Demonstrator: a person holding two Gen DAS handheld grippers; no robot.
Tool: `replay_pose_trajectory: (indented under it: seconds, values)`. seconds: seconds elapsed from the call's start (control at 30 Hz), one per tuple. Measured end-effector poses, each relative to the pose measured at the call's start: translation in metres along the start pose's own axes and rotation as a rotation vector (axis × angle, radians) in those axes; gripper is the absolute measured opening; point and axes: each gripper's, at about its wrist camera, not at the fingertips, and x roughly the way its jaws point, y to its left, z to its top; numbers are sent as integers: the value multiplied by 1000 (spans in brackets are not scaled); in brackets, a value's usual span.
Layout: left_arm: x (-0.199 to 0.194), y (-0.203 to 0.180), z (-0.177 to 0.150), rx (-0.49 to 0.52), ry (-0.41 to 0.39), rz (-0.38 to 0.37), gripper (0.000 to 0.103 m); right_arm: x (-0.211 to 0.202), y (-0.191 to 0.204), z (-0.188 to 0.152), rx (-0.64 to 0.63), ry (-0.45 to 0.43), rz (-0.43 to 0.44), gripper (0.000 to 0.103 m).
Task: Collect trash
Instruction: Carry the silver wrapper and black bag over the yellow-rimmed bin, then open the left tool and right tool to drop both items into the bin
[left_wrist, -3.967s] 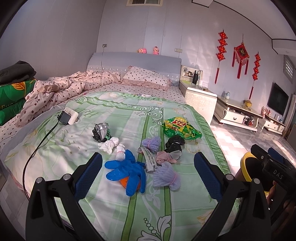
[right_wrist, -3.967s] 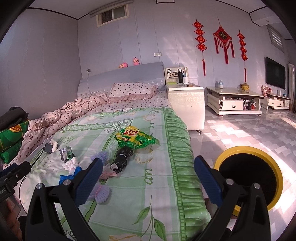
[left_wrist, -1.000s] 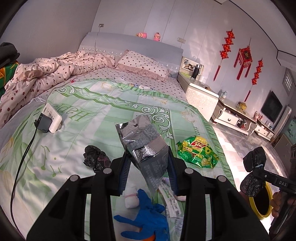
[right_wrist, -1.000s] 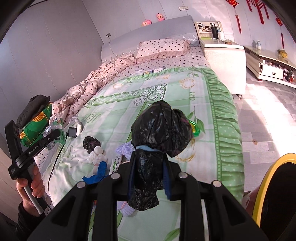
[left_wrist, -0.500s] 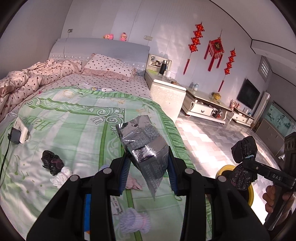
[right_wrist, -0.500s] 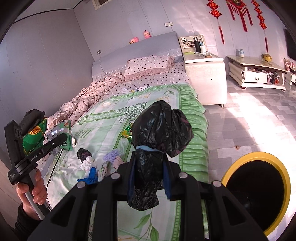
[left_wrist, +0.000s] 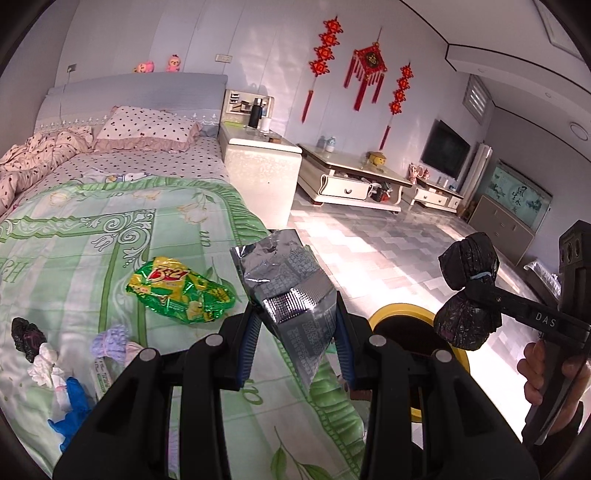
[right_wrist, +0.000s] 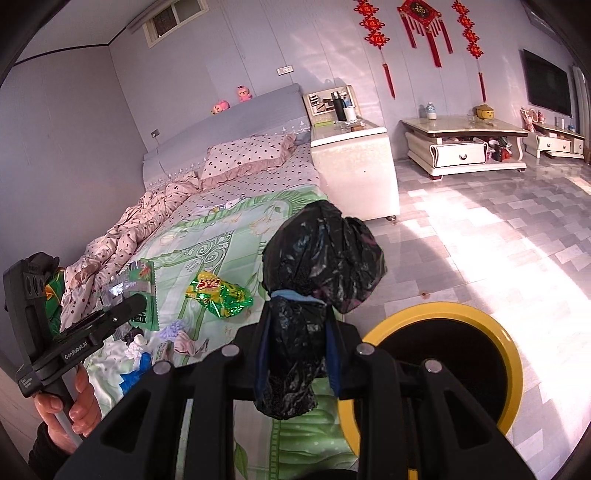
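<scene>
My left gripper (left_wrist: 297, 332) is shut on a silver foil wrapper (left_wrist: 291, 291), held above the bed's right edge. My right gripper (right_wrist: 297, 343) is shut on a knotted black plastic bag (right_wrist: 317, 266); it also shows in the left wrist view (left_wrist: 467, 291). The yellow-rimmed black bin (right_wrist: 443, 354) stands on the floor beside the bed, just right of and below the black bag; it shows partly behind my left gripper (left_wrist: 400, 314). On the green bedspread lie a green-yellow snack bag (left_wrist: 181, 291), a small black bag (left_wrist: 26, 338), white tissue, a blue glove (left_wrist: 72, 410) and purple scraps (left_wrist: 110, 341).
A white nightstand (right_wrist: 354, 162) stands by the bed head. A low white TV cabinet (right_wrist: 465, 147) runs along the far wall. The tiled floor (right_wrist: 498, 240) lies right of the bed. A pink dotted quilt (right_wrist: 122, 236) is bunched at the bed's far left.
Both grippers have swung right, from over the bed toward the bin, carrying the wrapper and the black bag. The bin now sits larger and closer in both views.
</scene>
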Motion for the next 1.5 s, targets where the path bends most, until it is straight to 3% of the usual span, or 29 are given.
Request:
replay_pose_trajectory:
  seconds: [0.5,1.03,1.23,1.5]
  values:
    - [88,-105,-26,104,137,-150,35,-12,-87,-14,105,-1,-127,24]
    - [158,-152,-76,105,279,-241,39,24,-151,-34,199,82,-240,24]
    - [159,-158,-78,107,284,-246,47,22,-156,-35,222,77,-267,26]
    - [153,-143,-74,72,263,-233,68,12,-158,-36,246,66,-301,43]
